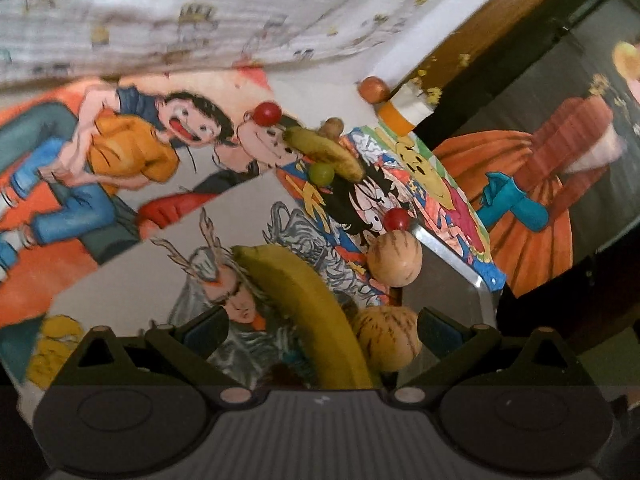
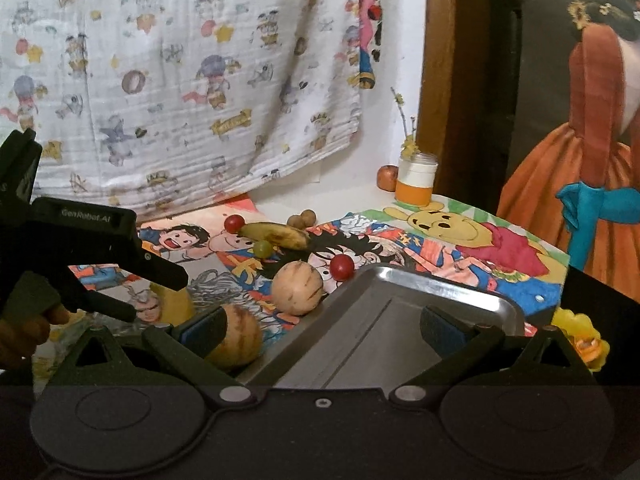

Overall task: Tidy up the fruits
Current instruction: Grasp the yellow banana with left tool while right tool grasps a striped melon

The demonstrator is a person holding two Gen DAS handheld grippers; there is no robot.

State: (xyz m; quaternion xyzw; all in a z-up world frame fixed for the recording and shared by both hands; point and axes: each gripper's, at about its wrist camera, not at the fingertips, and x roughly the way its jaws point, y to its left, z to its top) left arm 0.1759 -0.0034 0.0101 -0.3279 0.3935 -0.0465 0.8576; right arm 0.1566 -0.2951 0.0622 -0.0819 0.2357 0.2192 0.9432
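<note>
In the left wrist view my left gripper [image 1: 322,328] is open, and a yellow banana [image 1: 308,304] and a striped tan round fruit [image 1: 388,338] lie between its fingers. A second tan round fruit [image 1: 394,258] and a red cherry fruit [image 1: 396,218] sit beside the metal tray [image 1: 452,260]. Farther off lie a spotted banana [image 1: 324,152] and a green grape [image 1: 322,172]. My right gripper [image 2: 324,328] is open over the bare tray [image 2: 400,304], holding nothing. The left gripper [image 2: 152,296] shows at the left of the right wrist view, over the banana [image 2: 172,304].
Cartoon drawings cover the table. At the back stand an orange-and-white cup [image 2: 416,180], a brownish apple [image 2: 387,177], small brown nuts [image 2: 302,220] and another red fruit [image 2: 234,223]. A yellow toy [image 2: 580,332] lies right of the tray. A printed cloth hangs behind.
</note>
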